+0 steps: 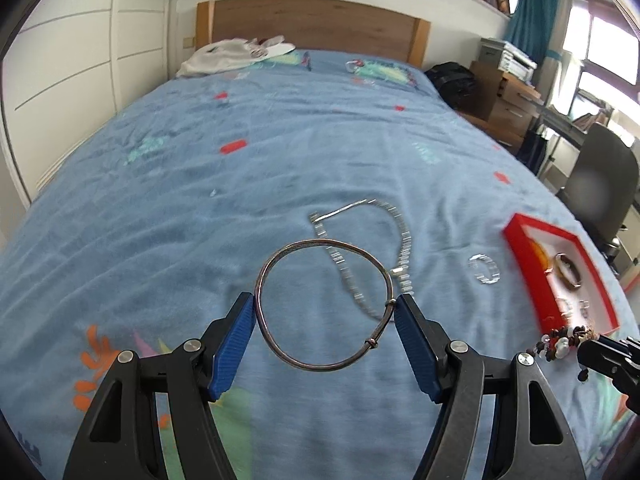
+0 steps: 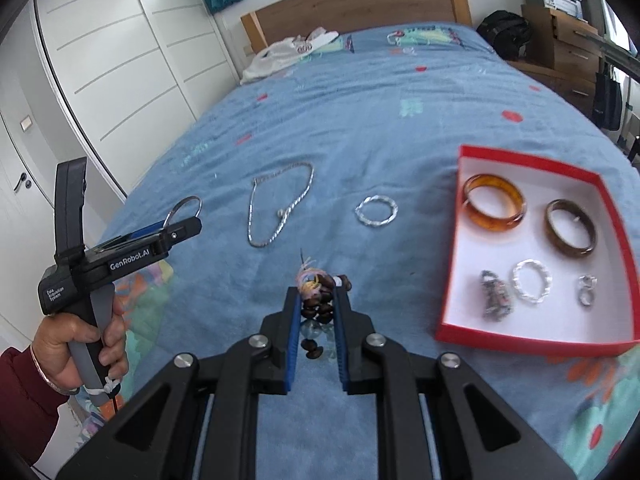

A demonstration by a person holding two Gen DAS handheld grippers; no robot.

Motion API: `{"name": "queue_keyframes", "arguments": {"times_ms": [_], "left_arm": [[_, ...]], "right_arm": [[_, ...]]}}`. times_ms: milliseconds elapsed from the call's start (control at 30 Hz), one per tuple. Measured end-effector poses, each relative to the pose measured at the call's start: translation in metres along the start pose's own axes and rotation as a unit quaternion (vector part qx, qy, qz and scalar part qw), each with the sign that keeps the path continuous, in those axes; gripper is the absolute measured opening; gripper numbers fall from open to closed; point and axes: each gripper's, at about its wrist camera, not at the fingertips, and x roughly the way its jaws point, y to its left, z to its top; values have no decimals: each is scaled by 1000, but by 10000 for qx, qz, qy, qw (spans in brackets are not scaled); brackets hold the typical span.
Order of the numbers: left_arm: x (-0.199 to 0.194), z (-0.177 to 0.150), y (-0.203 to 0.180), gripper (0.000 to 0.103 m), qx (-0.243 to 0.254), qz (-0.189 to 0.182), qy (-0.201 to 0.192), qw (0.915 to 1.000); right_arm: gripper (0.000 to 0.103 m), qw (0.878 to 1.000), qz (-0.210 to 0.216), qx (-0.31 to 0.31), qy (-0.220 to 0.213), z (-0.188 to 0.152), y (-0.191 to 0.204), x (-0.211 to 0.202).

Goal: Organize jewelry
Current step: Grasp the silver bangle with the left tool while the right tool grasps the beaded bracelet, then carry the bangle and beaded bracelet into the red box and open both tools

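Left gripper (image 1: 325, 310) is gripping one wire bangle (image 1: 324, 306); right gripper (image 2: 317, 300) is clamping one beaded bracelet (image 2: 319, 304). Red box (image 2: 536, 346) at the bed's right edge is holding five pieces, two lying outside

**Bed surface and items resting on it**

Bed (image 2: 360, 120) covered by blue patterned spread, wooden headboard (image 2: 360, 4) at far end. On the spread: silver chain necklace (image 2: 280, 204) in a loose loop; clear twisted bracelet (image 2: 377, 210) to its right, apart from it; red open box (image 2: 536, 344) with white lining further right. White cloth (image 2: 280, 58) lies crumpled near the headboard.
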Motion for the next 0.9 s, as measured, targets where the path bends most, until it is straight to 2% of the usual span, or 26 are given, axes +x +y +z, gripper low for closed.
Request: {"name": "queue_keyframes", "arguments": {"times_ms": [267, 533, 667, 900], "left_arm": [[-24, 18, -68, 70, 320, -395, -232, 9984], [-19, 31, -149, 70, 621, -930, -286, 9933], [-8, 32, -186, 70, 771, -1168, -223, 9899], [22, 23, -235, 70, 1063, -1441, 52, 9838]], "right_arm": [[15, 9983, -277, 194, -484, 12, -36, -61], [15, 9945, -687, 383, -685, 26, -103, -107], [15, 9938, -775, 452, -662, 33, -133, -112], [15, 9937, -804, 640, -444, 27, -173, -93]]}}
